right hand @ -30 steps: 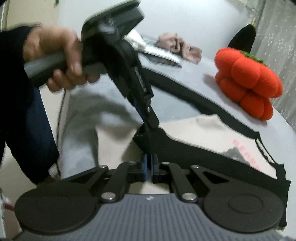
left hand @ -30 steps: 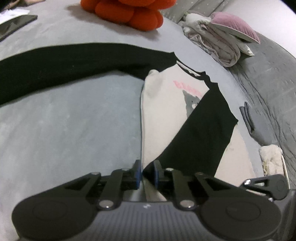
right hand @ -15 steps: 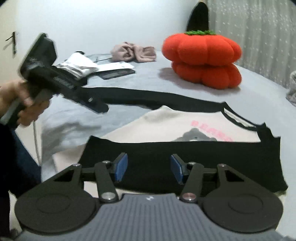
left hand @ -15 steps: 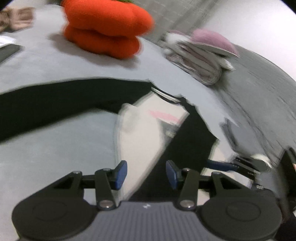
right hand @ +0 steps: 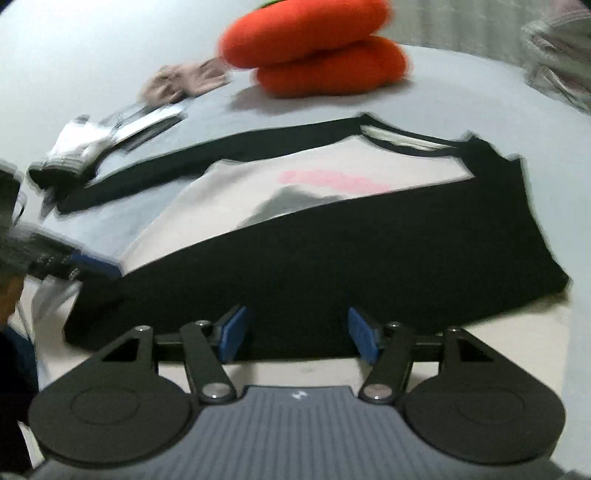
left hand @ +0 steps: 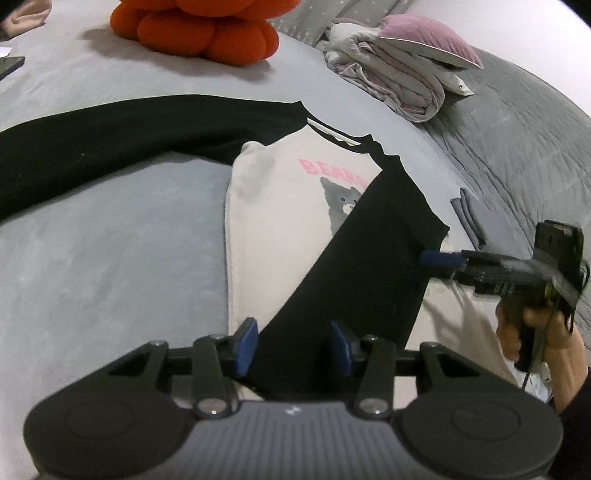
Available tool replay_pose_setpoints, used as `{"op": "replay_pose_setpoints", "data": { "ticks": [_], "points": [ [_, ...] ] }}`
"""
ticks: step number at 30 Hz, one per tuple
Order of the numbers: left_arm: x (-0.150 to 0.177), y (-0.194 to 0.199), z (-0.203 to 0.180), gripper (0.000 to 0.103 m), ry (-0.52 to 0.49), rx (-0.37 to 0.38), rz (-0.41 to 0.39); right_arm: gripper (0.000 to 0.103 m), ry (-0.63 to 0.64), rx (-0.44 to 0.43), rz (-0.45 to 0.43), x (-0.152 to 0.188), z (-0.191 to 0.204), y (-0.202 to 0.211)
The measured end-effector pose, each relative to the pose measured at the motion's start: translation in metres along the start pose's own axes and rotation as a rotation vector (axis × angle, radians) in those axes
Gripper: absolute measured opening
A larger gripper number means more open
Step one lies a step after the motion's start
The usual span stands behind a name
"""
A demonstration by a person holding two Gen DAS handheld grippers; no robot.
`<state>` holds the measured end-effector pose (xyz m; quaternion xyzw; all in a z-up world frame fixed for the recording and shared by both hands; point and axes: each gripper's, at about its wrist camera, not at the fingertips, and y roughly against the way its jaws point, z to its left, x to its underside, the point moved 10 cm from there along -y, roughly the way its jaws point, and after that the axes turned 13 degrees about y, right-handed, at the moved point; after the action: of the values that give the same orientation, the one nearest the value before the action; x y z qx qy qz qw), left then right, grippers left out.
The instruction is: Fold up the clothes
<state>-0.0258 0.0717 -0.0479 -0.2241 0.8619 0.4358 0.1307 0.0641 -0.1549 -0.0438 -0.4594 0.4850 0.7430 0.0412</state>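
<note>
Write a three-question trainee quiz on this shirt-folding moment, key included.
1. True or false: one black sleeve lies folded across the cream shirt.
2. Which item sits beyond the shirt's collar? A) orange pumpkin cushion B) blue bucket C) green lamp
3. Fill in: the other black sleeve lies stretched out on the ____ bed sheet.

Key: 1 true. 2 A. 3 grey. Both the left gripper and right gripper stand open, holding nothing; their jaws have just been opening.
</note>
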Motion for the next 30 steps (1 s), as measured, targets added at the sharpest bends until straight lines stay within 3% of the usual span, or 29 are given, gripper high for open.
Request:
{"op": "replay_pose_setpoints", "data": {
  "ticks": [4, 8, 12, 14, 17, 18, 19, 22, 25, 27, 28, 30],
  "points": [
    [-0.006, 0.005, 0.004, 0.045, 0.039, 0.026, 0.003, 0.065, -0.133, 0.157, -0.091, -0.01, -0.055, 0.033],
    [-0.018, 0.012, 0.005, 0.048, 0.057, 0.043, -0.025, 0.065, -0.164, 0.37, -0.1, -0.002, -0.115, 0.059],
    [-0.028, 0.01, 0.0, 0.048, 0.038, 0.044, -0.041, 0.062, -0.184, 0.358, -0.135, 0.0, -0.143, 0.058],
    [-0.029, 0.004, -0.004, 0.048, 0.03, 0.047, -0.027, 0.054, -0.141, 0.315, -0.099, 0.003, -0.139, 0.043],
    [-0.029, -0.005, -0.008, 0.048, 0.014, 0.034, -0.01, 0.017, -0.06, 0.342, -0.002, 0.012, -0.143, 0.026],
    [-0.029, -0.007, -0.009, 0.048, 0.011, 0.031, -0.005, 0.005, -0.072, 0.353, -0.01, 0.012, -0.147, 0.028],
    [-0.029, -0.009, -0.01, 0.048, 0.009, 0.028, -0.002, 0.003, -0.106, 0.347, -0.029, 0.012, -0.153, 0.032],
    [-0.029, -0.015, -0.011, 0.048, 0.006, 0.017, 0.007, 0.0, -0.18, 0.373, -0.074, 0.011, -0.166, 0.048],
    [-0.029, -0.019, -0.011, 0.048, 0.004, 0.005, 0.017, 0.0, -0.183, 0.427, -0.021, 0.02, -0.172, 0.04],
    [-0.03, -0.018, -0.011, 0.048, 0.007, 0.011, 0.014, 0.0, -0.195, 0.405, -0.028, 0.022, -0.173, 0.036],
    [-0.031, -0.017, -0.012, 0.048, 0.009, 0.013, 0.012, 0.003, -0.202, 0.391, -0.045, 0.018, -0.174, 0.037],
    [-0.033, -0.016, -0.011, 0.049, 0.01, 0.017, 0.005, 0.022, -0.189, 0.394, -0.101, 0.005, -0.173, 0.045]
  ]
}}
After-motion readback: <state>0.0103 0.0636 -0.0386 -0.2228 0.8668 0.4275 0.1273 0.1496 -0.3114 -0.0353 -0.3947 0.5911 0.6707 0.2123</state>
